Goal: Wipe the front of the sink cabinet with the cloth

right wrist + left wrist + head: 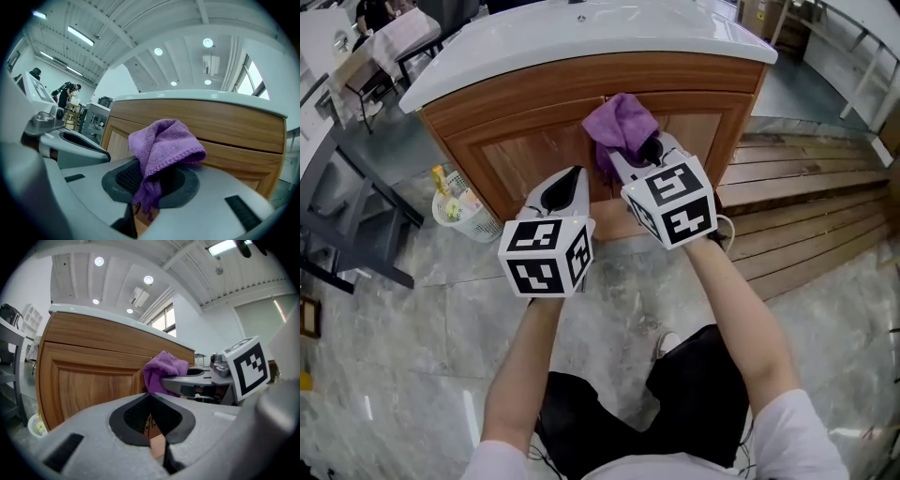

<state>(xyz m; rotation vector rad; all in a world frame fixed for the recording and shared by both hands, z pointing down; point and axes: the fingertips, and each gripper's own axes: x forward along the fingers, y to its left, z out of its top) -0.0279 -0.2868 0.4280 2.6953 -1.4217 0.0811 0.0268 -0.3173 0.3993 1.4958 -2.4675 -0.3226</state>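
There is one sink cabinet. Two grippers hang before its front: the left gripper and the right gripper. One purple cloth is at that front. One white basket stands by the cabinet's corner.

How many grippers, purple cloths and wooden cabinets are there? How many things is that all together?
grippers: 2 (left gripper, right gripper)
purple cloth: 1
wooden cabinet: 1
total: 4

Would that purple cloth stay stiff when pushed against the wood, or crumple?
Probably crumple: the purple cloth folds and droops over the jaws of the right gripper. Likely light, since one pinched edge holds it all. Its nubby weave may grip the cabinet front.
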